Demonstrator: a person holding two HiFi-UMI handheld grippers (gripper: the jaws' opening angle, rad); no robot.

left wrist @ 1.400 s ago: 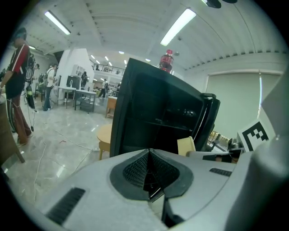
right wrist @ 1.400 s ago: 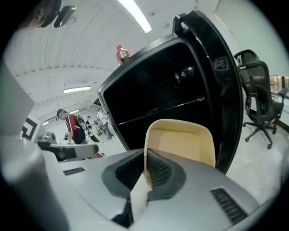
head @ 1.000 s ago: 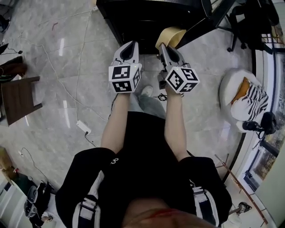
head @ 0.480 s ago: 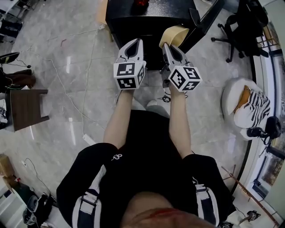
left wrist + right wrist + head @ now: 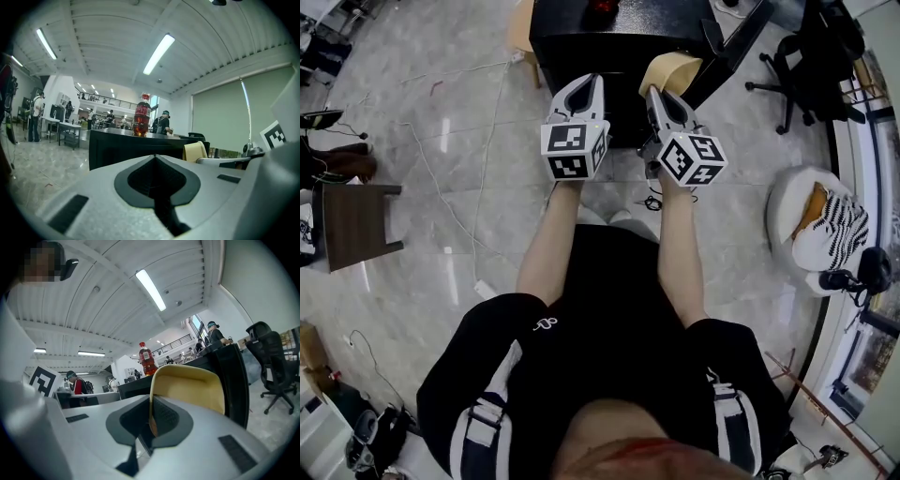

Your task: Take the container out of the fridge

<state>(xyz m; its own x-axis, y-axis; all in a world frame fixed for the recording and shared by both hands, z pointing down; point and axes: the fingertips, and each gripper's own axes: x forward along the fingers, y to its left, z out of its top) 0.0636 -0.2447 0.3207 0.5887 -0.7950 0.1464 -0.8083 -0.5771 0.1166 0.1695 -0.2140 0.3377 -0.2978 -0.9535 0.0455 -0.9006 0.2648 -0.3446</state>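
Pale yellow container (image 5: 187, 390), upper centre of the head view before the black fridge (image 5: 609, 42), pinched by one thin wall in the jaws of the right gripper (image 5: 661, 97), its length projecting forward along them. Left gripper (image 5: 579, 97): jaws together, empty. The shell appears light and flexible; a rim hold probably suffices.

container (image 5: 668, 73): near end hidden behind the right gripper (image 5: 658, 96) in the head view; in the right gripper view its lower wall vanishes between the fingers (image 5: 168, 417).
fridge (image 5: 609, 42): back cut off by the head view's top edge; front partly hidden by the left gripper (image 5: 584, 89) and the right gripper; inside not visible.
bottle (image 5: 600, 7): on the fridge top, cut by the head view's top edge; label too small to read.
distant people (image 5: 35, 117): too small to make out.
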